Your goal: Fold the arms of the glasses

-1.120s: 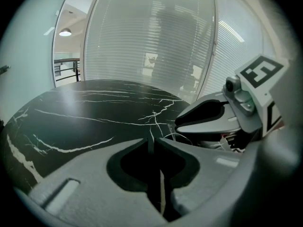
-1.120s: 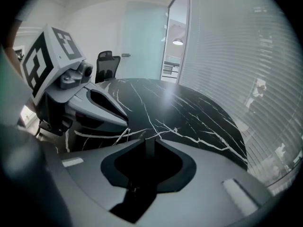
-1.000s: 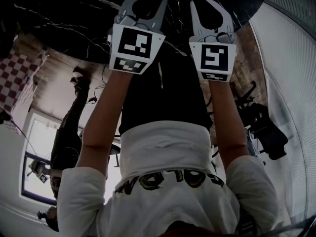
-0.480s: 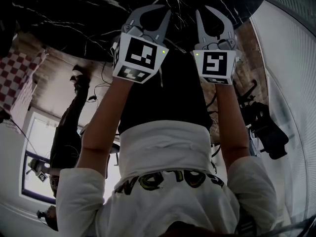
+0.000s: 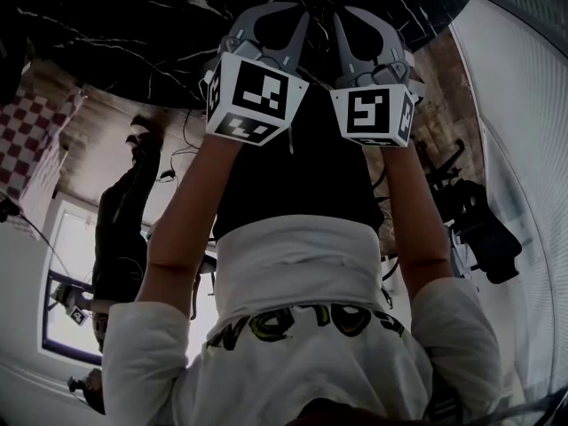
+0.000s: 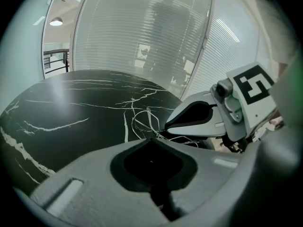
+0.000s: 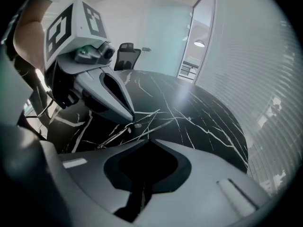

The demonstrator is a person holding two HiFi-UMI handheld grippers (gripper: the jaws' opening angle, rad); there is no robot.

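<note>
A round black marble table [image 5: 133, 34] with white veins stands beside a curved glass wall with blinds [image 6: 142, 37]. Over it, the left gripper [image 6: 151, 139] has its jaws brought together, tips meeting at a point, and a thin wire arm of the glasses [image 7: 137, 126] runs right up to that point; I cannot tell whether the wire is pinched. The right gripper [image 7: 149, 139] is likewise closed tip to tip, with the glasses' wire lying just beyond its tips on the tabletop. The two grippers sit side by side, both noses angled in toward the glasses, which lie on the table between them. Behind the grippers are the person's bare forearms and white shirt [image 5: 302, 300]. An office chair [image 7: 127, 56] stands at the table's far edge.
</note>
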